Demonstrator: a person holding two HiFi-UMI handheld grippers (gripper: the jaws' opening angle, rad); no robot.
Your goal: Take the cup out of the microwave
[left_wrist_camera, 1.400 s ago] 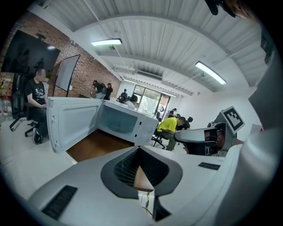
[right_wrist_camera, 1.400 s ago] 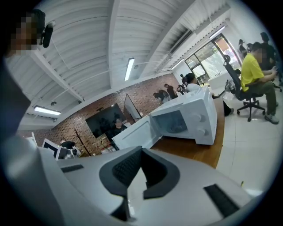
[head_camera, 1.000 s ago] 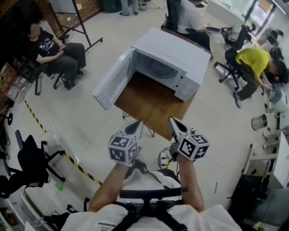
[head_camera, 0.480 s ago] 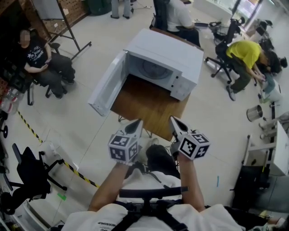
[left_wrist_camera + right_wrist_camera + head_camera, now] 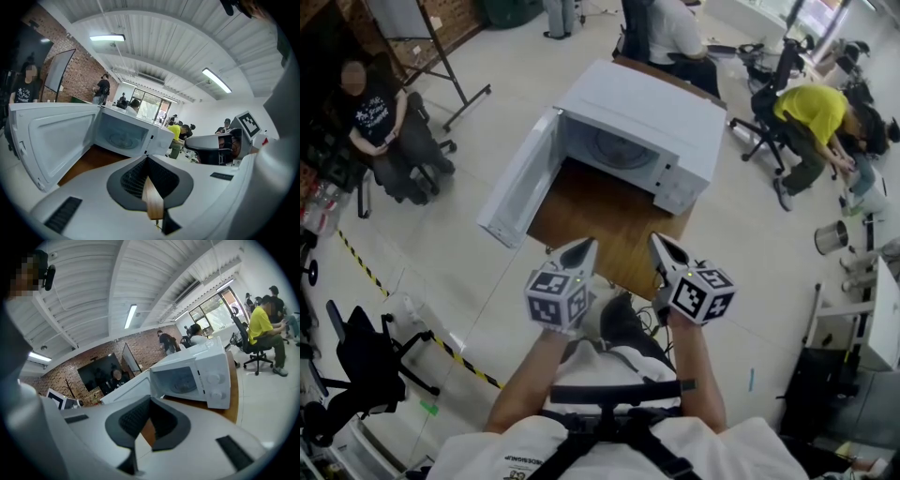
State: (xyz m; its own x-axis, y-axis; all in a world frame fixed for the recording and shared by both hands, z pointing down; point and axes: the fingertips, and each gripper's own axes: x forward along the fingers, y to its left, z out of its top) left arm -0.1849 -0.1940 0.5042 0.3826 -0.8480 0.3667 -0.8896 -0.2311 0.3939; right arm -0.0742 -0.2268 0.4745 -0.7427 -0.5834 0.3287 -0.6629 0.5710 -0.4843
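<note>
Left gripper (image 5: 586, 246) and right gripper (image 5: 657, 240): both pressed shut, empty, side by side at the table (image 5: 600, 220) edge. Microwave (image 5: 642, 112) cavity straight ahead, door (image 5: 520, 183) swung left. No cup visible inside; neither hand clearly nearer.

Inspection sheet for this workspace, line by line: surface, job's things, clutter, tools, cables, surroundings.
Surface: wooden table, bare in front of the microwave.
Job's things: white microwave at the table's far end, door swung open to the left in the head view; only the glass plate shows inside, no cup seen.
Clutter: nothing seen on the table.
Tools: left tool and right tool both shut and empty, side by side at the table's near edge.
Cables: nothing seen on the table.
Surroundings: seated person in black, person in yellow, striped floor tape.
</note>
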